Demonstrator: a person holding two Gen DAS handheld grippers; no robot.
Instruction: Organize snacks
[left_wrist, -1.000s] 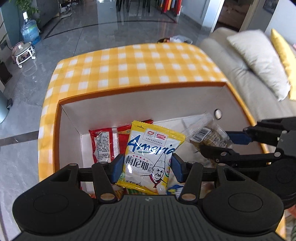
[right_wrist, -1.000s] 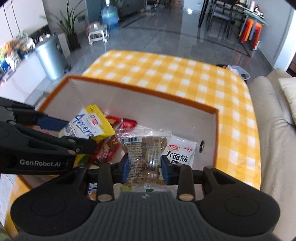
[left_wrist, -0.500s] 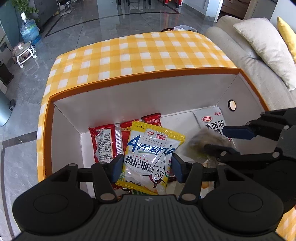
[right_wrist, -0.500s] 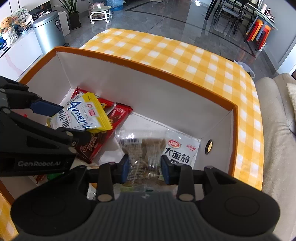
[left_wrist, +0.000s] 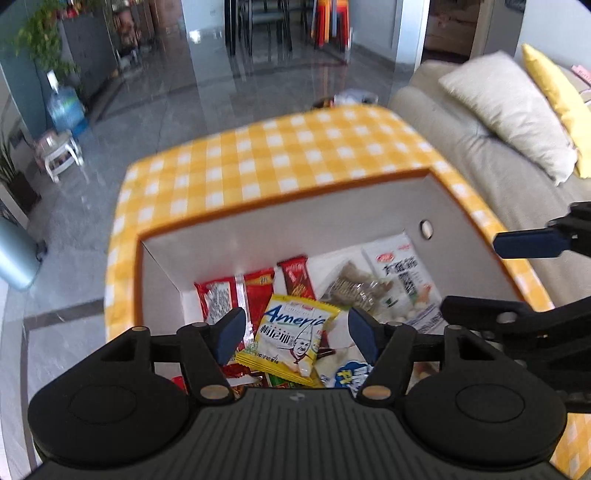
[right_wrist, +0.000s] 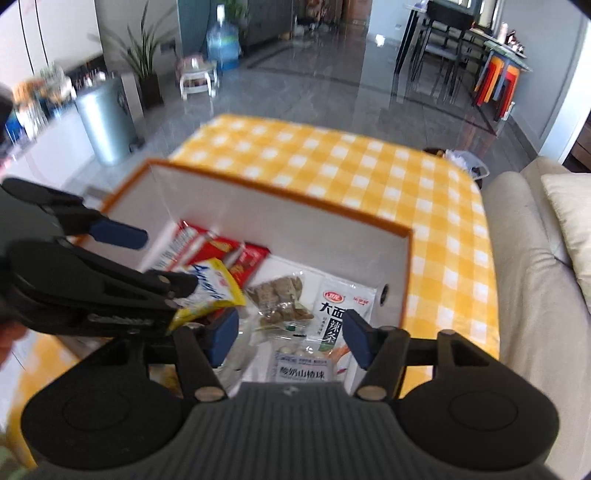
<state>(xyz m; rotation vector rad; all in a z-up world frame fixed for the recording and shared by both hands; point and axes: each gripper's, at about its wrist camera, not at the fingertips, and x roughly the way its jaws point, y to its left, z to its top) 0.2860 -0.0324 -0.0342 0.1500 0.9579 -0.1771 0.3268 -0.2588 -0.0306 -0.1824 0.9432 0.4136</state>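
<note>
An orange-rimmed white box (left_wrist: 295, 236) on the yellow checked table holds several snack packs. My left gripper (left_wrist: 297, 334) is open above it; the yellow Ameria pack (left_wrist: 291, 341) lies loose in the box below the jaws. My right gripper (right_wrist: 290, 338) is open too; the clear pack of brown biscuits (right_wrist: 282, 301) lies on the box floor beside a white noodle-snack pack (right_wrist: 340, 314). Red packs (left_wrist: 240, 295) lie at the box's back left. The box (right_wrist: 280, 221) and the Ameria pack (right_wrist: 210, 291) also show in the right wrist view.
The yellow checked table (left_wrist: 280, 158) extends beyond the box. A beige sofa with cushions (left_wrist: 498, 110) stands to the right. A metal bin (right_wrist: 105, 122) and a water bottle (right_wrist: 221, 48) stand on the floor to the left.
Both grippers opened and rose. The Ameria pack dropped from the left gripper and the biscuit pack from the right gripper into the box.
</note>
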